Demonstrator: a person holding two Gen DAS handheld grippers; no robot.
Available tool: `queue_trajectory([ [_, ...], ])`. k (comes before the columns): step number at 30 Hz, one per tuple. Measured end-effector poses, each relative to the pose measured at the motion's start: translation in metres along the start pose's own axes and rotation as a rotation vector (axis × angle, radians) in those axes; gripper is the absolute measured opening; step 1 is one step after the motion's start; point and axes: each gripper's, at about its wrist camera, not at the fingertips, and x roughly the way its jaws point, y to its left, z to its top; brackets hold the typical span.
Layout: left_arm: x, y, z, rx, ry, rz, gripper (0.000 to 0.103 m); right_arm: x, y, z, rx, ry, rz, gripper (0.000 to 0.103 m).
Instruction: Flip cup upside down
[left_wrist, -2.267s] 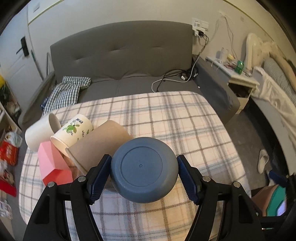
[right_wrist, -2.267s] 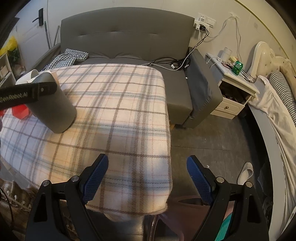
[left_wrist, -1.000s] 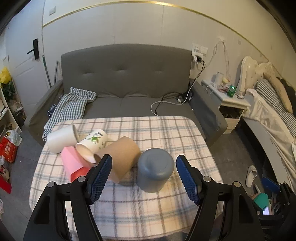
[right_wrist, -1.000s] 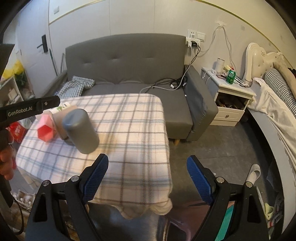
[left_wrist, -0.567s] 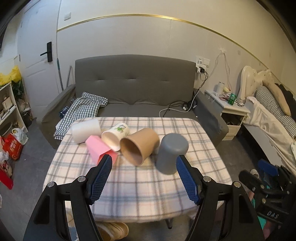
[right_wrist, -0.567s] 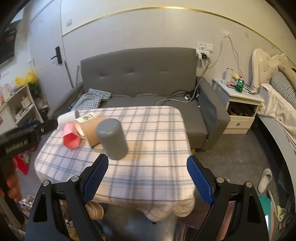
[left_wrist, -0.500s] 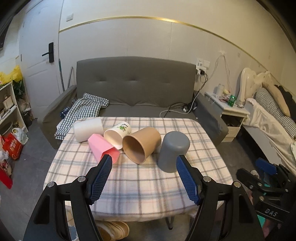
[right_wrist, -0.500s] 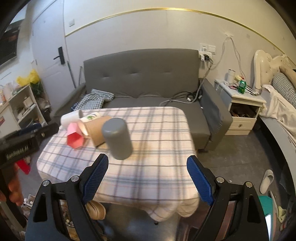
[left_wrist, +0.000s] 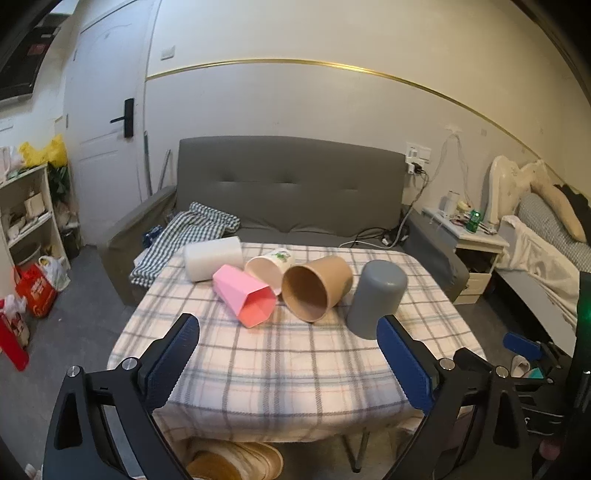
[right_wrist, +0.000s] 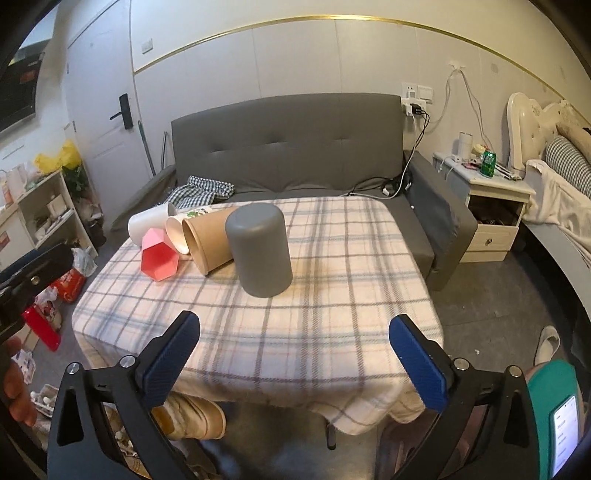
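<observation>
A grey cup (left_wrist: 376, 297) stands upside down, mouth down, on the plaid-covered table (left_wrist: 295, 362); it also shows in the right wrist view (right_wrist: 260, 249). My left gripper (left_wrist: 288, 354) is open and empty, held back from the table's near edge. My right gripper (right_wrist: 295, 356) is open and empty, also back from the table. Part of the left gripper's body (right_wrist: 33, 277) shows at the left edge of the right wrist view.
Left of the grey cup lie a brown paper cup (left_wrist: 316, 286), a pink hexagonal cup (left_wrist: 243, 297), a white printed cup (left_wrist: 269, 266) and a white cup (left_wrist: 214, 256), all on their sides. A grey sofa (left_wrist: 288, 192) stands behind, a nightstand (left_wrist: 469, 236) and bed at right.
My left gripper let go of the grey cup, which now stands mouth down. Both grippers have pulled back and risen, so the table looks farther away.
</observation>
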Motion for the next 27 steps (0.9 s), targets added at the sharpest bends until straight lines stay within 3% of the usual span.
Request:
queue_trajectory([
  [27, 0.009, 0.005, -0.014, -0.016, 0.053, 0.013, 0.1, -0.011, 0.016, 0.007, -0.041, -0.05, -0.008, 0.103],
])
